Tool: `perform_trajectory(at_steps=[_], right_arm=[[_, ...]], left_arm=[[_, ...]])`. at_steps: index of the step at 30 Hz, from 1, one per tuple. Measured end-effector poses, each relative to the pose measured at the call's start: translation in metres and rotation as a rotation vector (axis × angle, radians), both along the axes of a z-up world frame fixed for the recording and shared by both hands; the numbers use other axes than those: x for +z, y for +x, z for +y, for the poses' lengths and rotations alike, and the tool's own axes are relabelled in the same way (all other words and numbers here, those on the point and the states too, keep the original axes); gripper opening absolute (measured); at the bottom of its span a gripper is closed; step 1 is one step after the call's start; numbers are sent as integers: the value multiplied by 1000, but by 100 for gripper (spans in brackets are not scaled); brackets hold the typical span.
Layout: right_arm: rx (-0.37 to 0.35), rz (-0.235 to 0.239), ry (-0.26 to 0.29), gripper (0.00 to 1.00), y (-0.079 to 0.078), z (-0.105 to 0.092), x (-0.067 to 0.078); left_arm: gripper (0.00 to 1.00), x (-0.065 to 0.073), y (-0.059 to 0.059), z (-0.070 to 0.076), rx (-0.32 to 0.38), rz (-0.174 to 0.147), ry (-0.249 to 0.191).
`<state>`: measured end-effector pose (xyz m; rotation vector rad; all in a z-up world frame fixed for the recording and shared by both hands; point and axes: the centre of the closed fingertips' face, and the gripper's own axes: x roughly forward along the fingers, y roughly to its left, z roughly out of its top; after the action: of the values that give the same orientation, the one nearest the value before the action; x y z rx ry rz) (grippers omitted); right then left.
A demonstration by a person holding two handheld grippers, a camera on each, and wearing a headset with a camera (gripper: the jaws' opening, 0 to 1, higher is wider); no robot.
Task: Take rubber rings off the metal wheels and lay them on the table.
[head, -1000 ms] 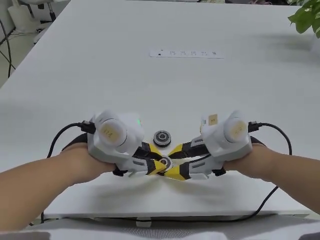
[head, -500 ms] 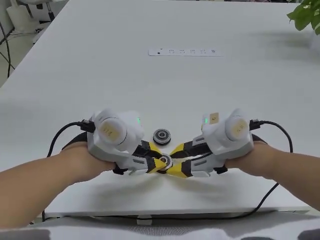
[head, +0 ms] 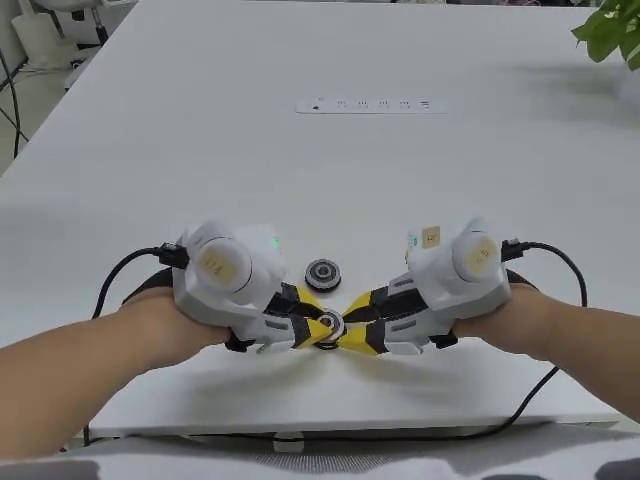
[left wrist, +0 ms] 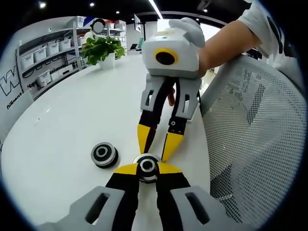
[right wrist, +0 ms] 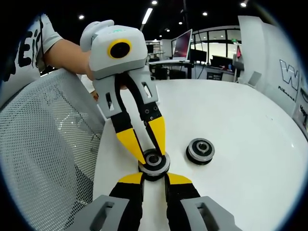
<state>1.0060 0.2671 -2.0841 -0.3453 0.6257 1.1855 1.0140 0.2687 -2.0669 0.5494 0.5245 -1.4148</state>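
Observation:
A small metal wheel (head: 327, 325) with a dark rubber ring is held just above the table's front edge, between both grippers. My left gripper (left wrist: 147, 169) is shut on the wheel (left wrist: 147, 165) from one side, its yellow tips on the rim. My right gripper (right wrist: 154, 178) is shut on the same wheel (right wrist: 154, 162) from the opposite side. In the head view the left gripper (head: 316, 329) and the right gripper (head: 345, 327) meet tip to tip. A second wheel (head: 322, 273) with its ring on lies flat on the table just behind them.
The white table (head: 330, 170) stretches far ahead, with a white power strip (head: 371, 105) lying across it. A potted plant (head: 610, 32) stands at the far right corner. A mesh chair back (left wrist: 255, 144) sits close behind the front edge. Cables trail from both grippers.
Both grippers stay on the wheel at the front edge, the right one shifted only slightly. The second wheel has not moved.

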Motion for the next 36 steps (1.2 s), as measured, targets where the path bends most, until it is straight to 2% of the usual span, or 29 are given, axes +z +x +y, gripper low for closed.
perform_trajectory(at_steps=[5,13,23,36], right_arm=[[-9,14,-3,6,0,-4,-2],[-17,22,-2,3,1,-5,-3],[-30,36,-1,0,1,-6,-3],[-67,92,23,0,2,-8,-2]], left_arm=[[8,0,0,0,2,1,0],[8,0,0,0,5,1,0],[8,0,1,0,5,-4,2],[8,0,1,-1,2,-11,3]])
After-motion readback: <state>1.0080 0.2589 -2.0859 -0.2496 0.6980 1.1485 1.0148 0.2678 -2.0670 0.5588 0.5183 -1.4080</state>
